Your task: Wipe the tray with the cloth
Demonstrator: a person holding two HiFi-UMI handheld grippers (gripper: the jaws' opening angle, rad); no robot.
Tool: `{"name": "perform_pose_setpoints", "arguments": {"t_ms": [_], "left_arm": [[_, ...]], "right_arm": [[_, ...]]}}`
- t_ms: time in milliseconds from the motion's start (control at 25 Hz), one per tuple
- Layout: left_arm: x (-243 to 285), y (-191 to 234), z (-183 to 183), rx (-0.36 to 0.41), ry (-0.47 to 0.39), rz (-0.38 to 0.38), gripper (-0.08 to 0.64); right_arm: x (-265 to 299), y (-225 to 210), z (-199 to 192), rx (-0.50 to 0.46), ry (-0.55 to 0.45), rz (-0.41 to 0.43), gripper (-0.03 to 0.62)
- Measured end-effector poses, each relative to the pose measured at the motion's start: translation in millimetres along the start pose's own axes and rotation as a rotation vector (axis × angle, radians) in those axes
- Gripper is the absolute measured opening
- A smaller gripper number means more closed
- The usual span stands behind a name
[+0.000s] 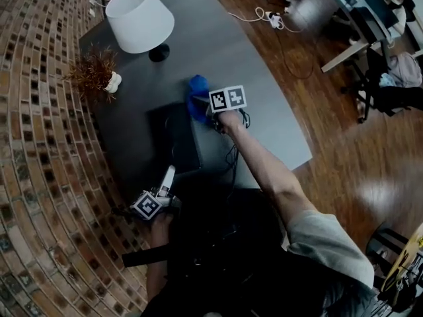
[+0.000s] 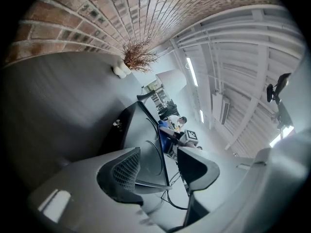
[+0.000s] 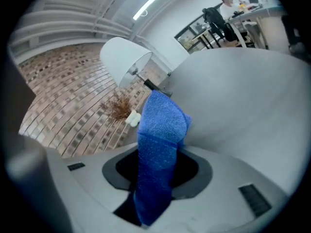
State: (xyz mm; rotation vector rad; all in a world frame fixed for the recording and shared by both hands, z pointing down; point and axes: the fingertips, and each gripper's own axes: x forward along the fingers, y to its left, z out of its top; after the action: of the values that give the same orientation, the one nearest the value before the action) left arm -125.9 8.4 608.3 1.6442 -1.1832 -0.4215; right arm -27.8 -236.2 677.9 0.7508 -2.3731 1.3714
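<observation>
The dark tray [image 1: 177, 140] lies on the grey table [image 1: 264, 111], near its left side. My right gripper [image 1: 206, 104] hangs just past the tray's far right corner, shut on the blue cloth [image 1: 197, 90]. In the right gripper view the cloth [image 3: 158, 144] stands up folded out of that gripper [image 3: 158, 174]. My left gripper [image 1: 166, 180] is at the tray's near edge. In the left gripper view the tray [image 2: 146, 140] runs in between the jaws of the left gripper [image 2: 158, 171] and meets the ribbed pad. A narrow gap shows on the other side.
A lamp with a white shade [image 1: 140, 18] and a dried plant in a small white vase [image 1: 99, 72] stand at the table's far left. Brick wall [image 1: 39, 177] runs along the left. Black cables [image 1: 230, 158] trail over the table's near edge. Chairs and a desk [image 1: 377, 38] are far right.
</observation>
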Motion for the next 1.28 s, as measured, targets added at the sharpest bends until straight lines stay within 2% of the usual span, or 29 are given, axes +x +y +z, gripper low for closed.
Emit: {"name": "perform_pose_setpoints", "arguments": {"t_ms": [120,240,360,520,600,680,720,800,920,1000,1040,1080,1160,1280], "left_arm": [[3,-4,1,0.011,-0.009,-0.018,0.231],[4,-3,4,0.031,-0.016,-0.003,0.231],[3,2,5,0.068,-0.014,0.017,0.230],[0,6,3,0.069,-0.038,0.031,0.231],[0,4,3,0.073,-0.045,0.024,0.230],[-2,-5,0,0.066,-0.035,0.002,0.230],[-5,-11,-2,0.060,-0.024,-0.006,0.230],[-18,-17,-3,0.054,-0.015,0.009,0.230],[-43,-3,-3,0.032,0.007,0.084,0.230],[-51,10,-20,-0.018,0.096,0.112,0.230],[-51,14,-32,-0.052,0.153,0.103,0.230],[-48,15,-44,-0.089,0.200,0.080,0.230],[-40,16,-56,-0.156,0.232,0.036,0.230],[-29,22,-58,-0.209,0.189,0.043,0.233]], "right_arm": [[23,0,-1,0.031,0.037,0.006,0.153],[10,12,-30,0.056,0.073,0.045,0.153],[-18,35,-91,0.067,0.149,0.121,0.153],[-62,70,-183,0.077,0.258,0.193,0.153],[-82,84,-223,0.081,0.342,0.221,0.153],[-99,91,-245,0.033,0.439,0.243,0.152],[-104,89,-243,-0.009,0.460,0.239,0.152],[-105,75,-204,-0.111,0.415,0.186,0.152],[-83,58,-94,-0.310,0.244,0.063,0.153],[-55,64,-27,-0.448,0.165,0.029,0.153],[-37,70,-1,-0.510,0.146,0.023,0.153],[-16,76,20,-0.570,0.146,0.013,0.153],[23,82,44,-0.701,0.207,-0.026,0.153],[60,82,30,-0.854,0.410,-0.053,0.153]]}}
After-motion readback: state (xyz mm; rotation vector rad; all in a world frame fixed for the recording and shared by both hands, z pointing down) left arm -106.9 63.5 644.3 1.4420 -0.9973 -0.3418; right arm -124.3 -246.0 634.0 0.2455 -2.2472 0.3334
